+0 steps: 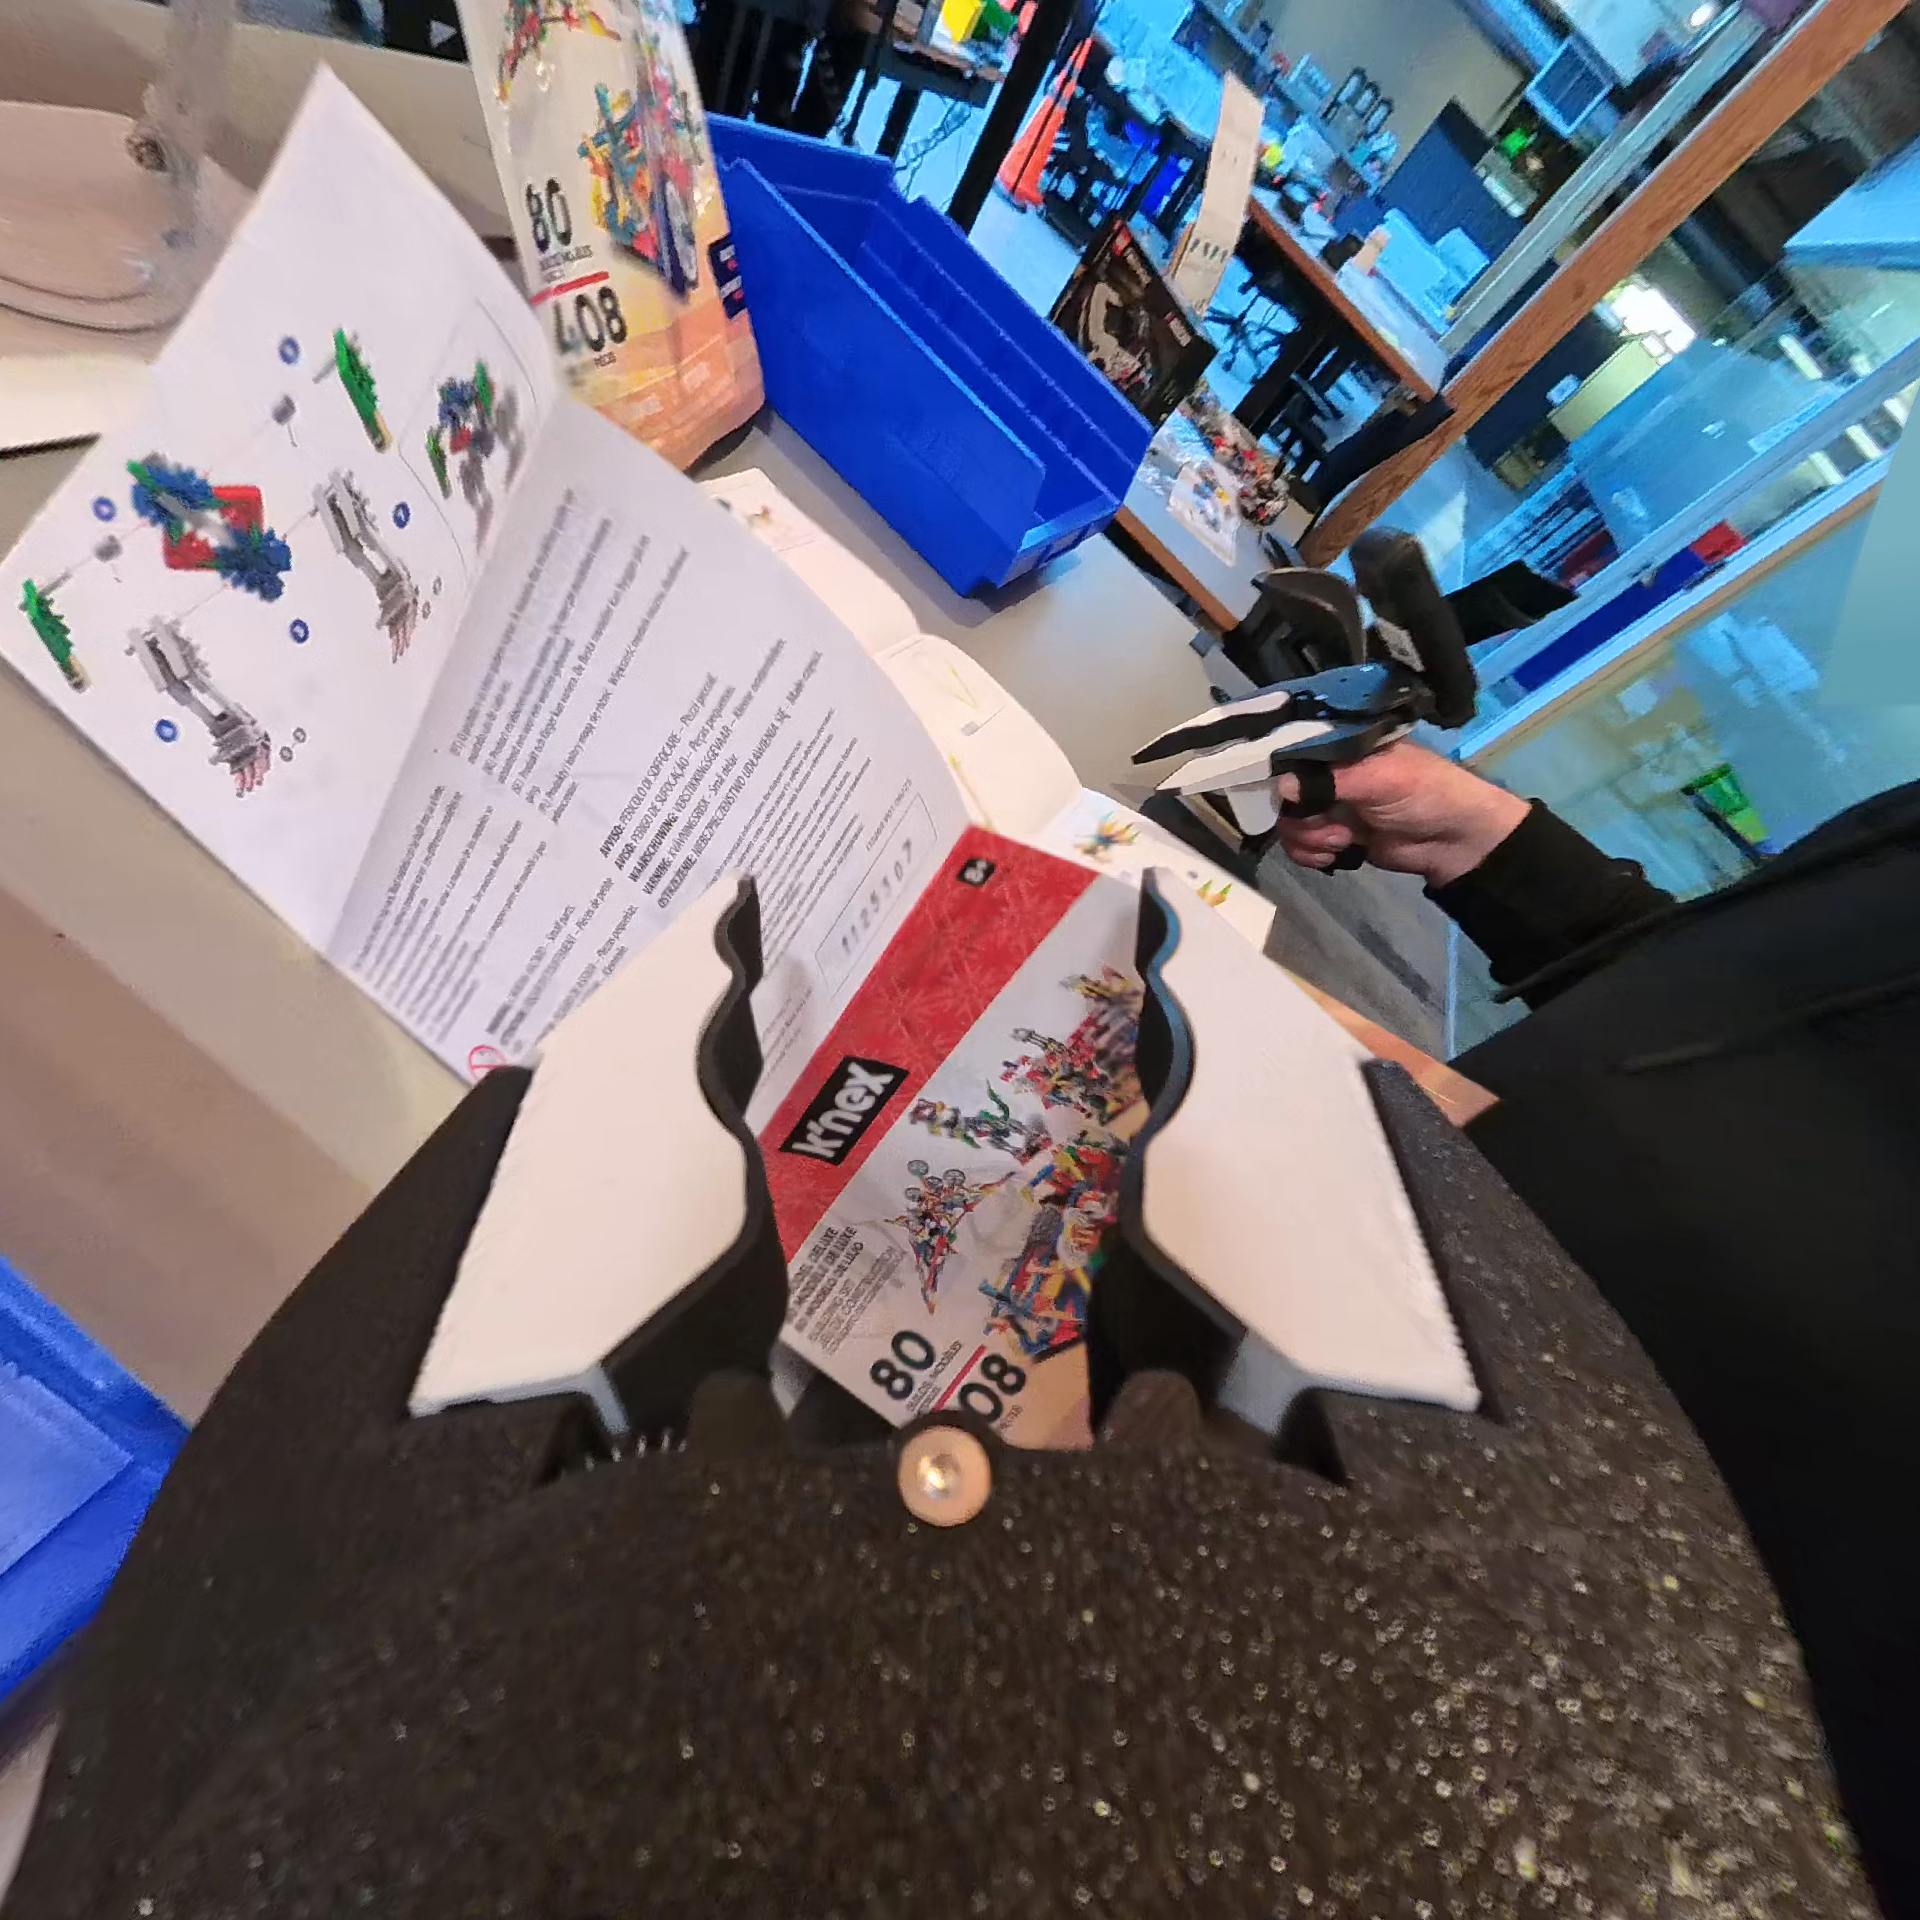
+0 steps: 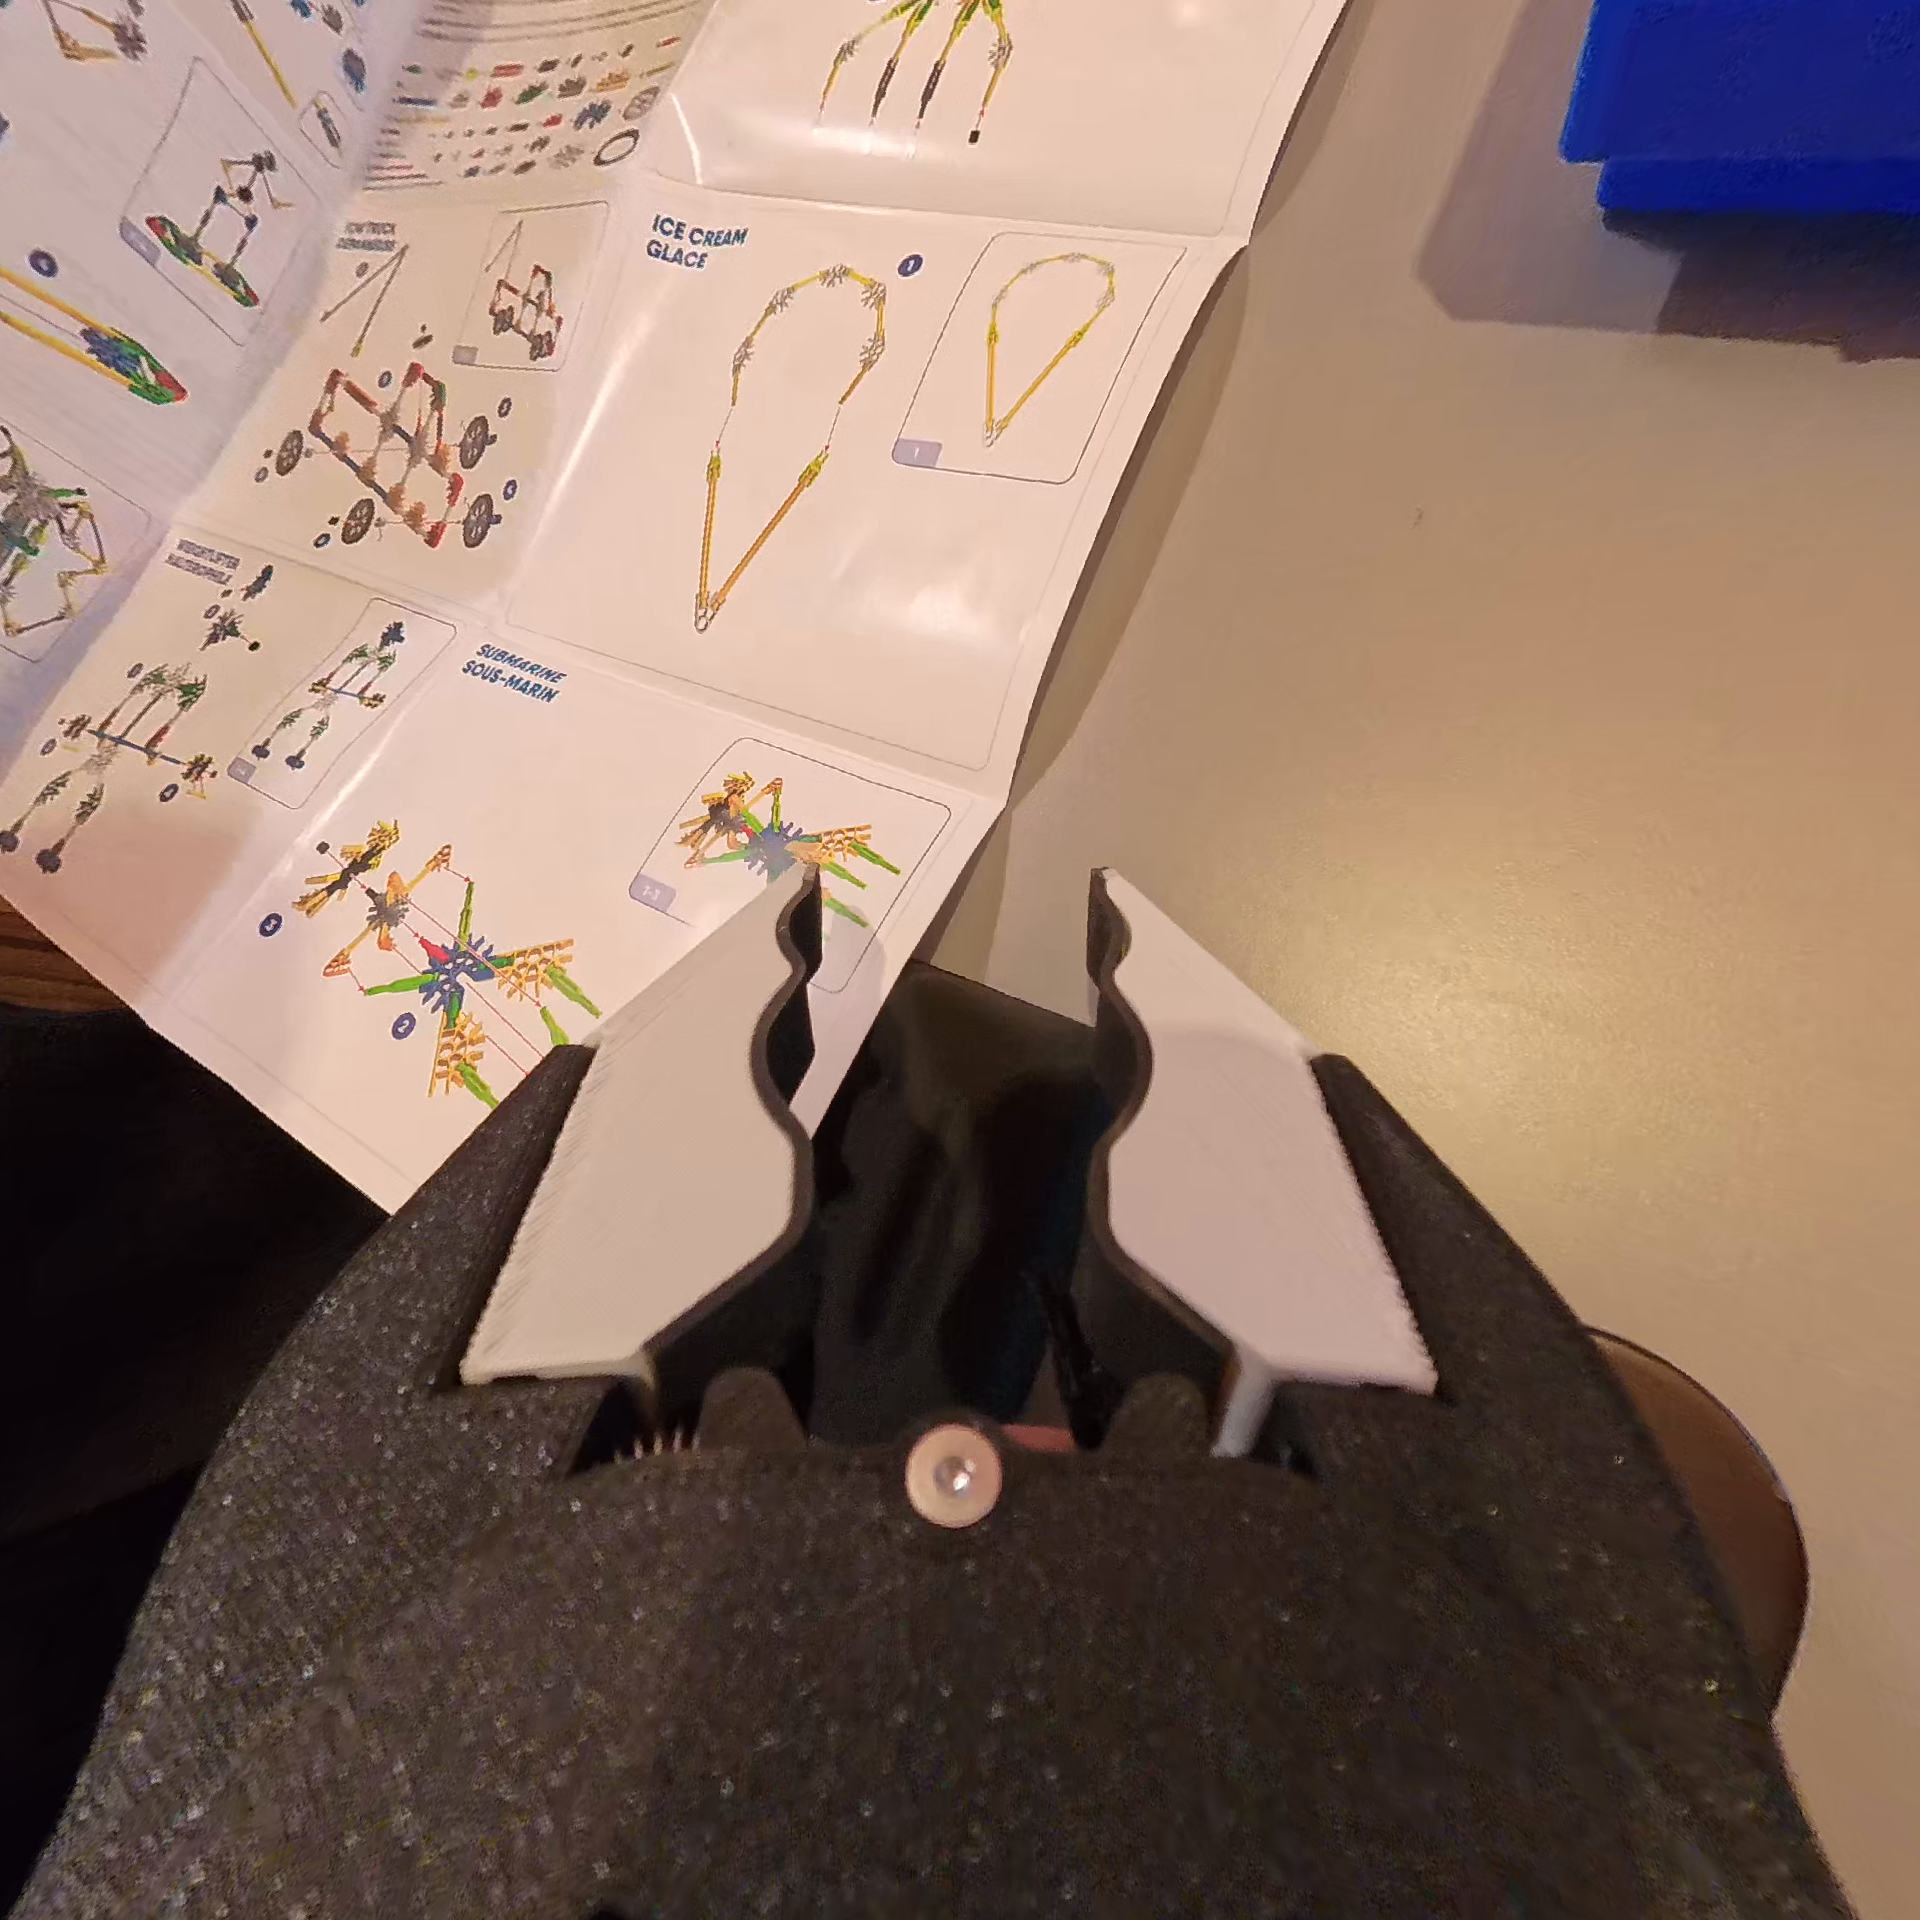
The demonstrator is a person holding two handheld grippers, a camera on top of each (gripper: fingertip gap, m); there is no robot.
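A large unfolded instruction sheet (image 1: pixel 623 665) with coloured building diagrams lies over the table, its left part raised and curved. My left gripper (image 1: pixel 945 888) is open, just above the sheet's red printed panel (image 1: pixel 935 997), which shows between the jaws. My right gripper (image 2: pixel 953 878) is open and empty over the table's near edge. Its left fingertip (image 2: pixel 800 894) hangs over the sheet's near corner (image 2: pixel 790 520). The right gripper also shows in the left wrist view (image 1: pixel 1174 764), held by a hand (image 1: pixel 1392 821) in a black sleeve above the sheet's far side.
An upright printed toy package (image 1: pixel 623 208) stands behind the sheet, with a blue bin (image 1: pixel 914 364) (image 2: pixel 1756 104) beside it. Another blue bin (image 1: pixel 62 1455) is at the lower left. A white round object (image 1: pixel 73 208) sits far left. Bare beige table (image 2: pixel 1455 727) lies right of the sheet. Across from one pair of fingers to the other is roughly 40 cm.
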